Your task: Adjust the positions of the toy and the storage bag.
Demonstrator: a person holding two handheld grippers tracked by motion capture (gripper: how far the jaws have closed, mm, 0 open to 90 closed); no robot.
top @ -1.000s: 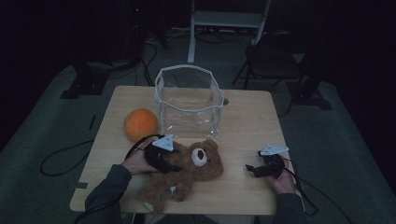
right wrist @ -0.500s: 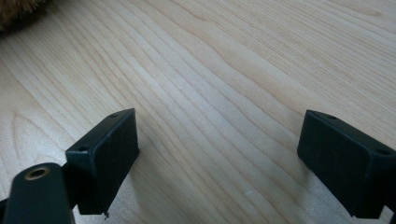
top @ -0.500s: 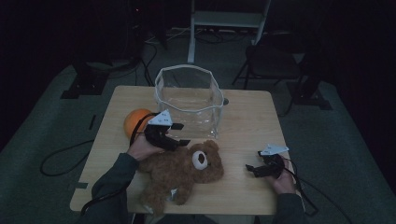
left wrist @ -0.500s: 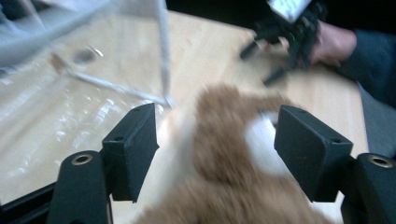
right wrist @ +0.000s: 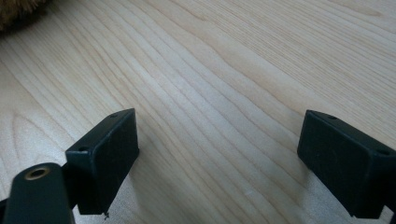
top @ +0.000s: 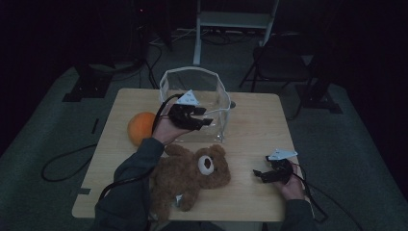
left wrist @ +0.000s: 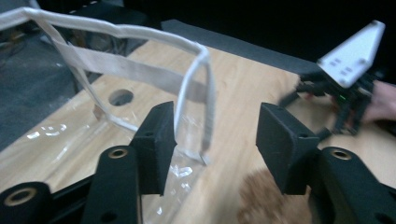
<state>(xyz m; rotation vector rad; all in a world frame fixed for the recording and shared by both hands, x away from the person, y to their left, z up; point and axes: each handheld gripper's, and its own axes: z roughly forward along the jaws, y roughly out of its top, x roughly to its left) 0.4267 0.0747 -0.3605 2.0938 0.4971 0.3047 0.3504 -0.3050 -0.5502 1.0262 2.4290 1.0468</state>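
Jaws of the left gripper [top: 204, 120] stand apart and hold nothing, raised at the near wall of the clear container [top: 166, 79], which stands at about 12 o'clock on the table [top: 260, 120]. In the left gripper view a near upright edge of the clear container [left wrist: 205, 93] sits between the jaws, closer to the one on the left of that view; whether it touches that jaw cannot be told. Judged from this, the coming move turns on that edge, whose long axis runs upright across the gap.

Teddy bear [top: 190, 175] lies at 6 o'clock from the left gripper, its length running from 1 to 7 o'clock; orange [top: 142, 127] sits at 9 o'clock. The left hand [top: 168, 130] is the nearer to all three.

Right gripper [top: 269, 175] rests near the table's 4 o'clock corner, jaws spread wide and empty. The right gripper view shows bare wood between them and fur at its top-left corner; the high view alone shows the overall layout.
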